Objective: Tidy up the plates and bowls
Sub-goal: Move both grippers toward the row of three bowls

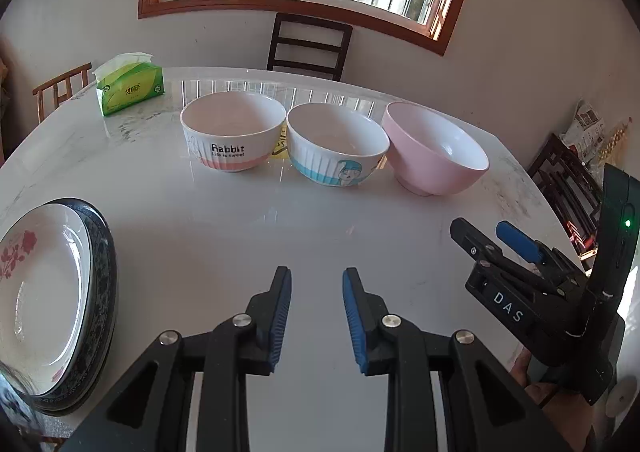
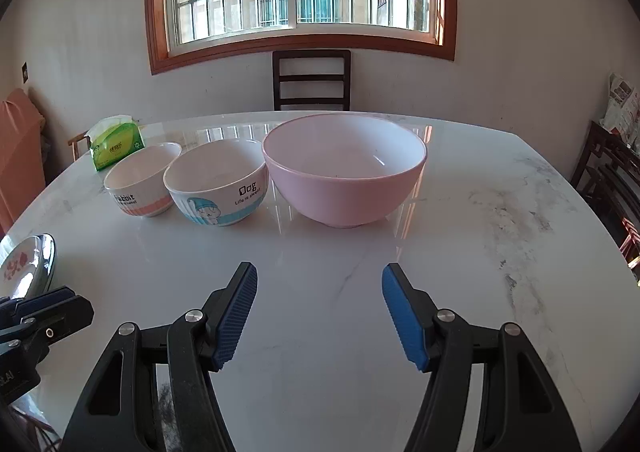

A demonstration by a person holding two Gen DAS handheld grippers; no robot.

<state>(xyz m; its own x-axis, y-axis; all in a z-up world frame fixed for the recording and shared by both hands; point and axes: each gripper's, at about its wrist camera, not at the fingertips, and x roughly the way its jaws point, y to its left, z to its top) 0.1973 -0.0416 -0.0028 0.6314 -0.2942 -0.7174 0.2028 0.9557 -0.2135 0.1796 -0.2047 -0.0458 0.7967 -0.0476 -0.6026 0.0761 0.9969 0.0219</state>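
Observation:
Three bowls stand in a row on the marble table: a "Rabbit" bowl, a blue "Dog" bowl and a larger pink bowl. In the right wrist view they are the Rabbit bowl, the Dog bowl and the pink bowl. A white plate with red flowers lies stacked on a dark-rimmed plate at the left edge. My left gripper is open and empty over the table. My right gripper is open and empty, facing the pink bowl; it also shows in the left wrist view.
A green tissue pack sits at the far left of the table. A dark chair stands behind the table under the window. A wooden chair is at the left, dark furniture at the right.

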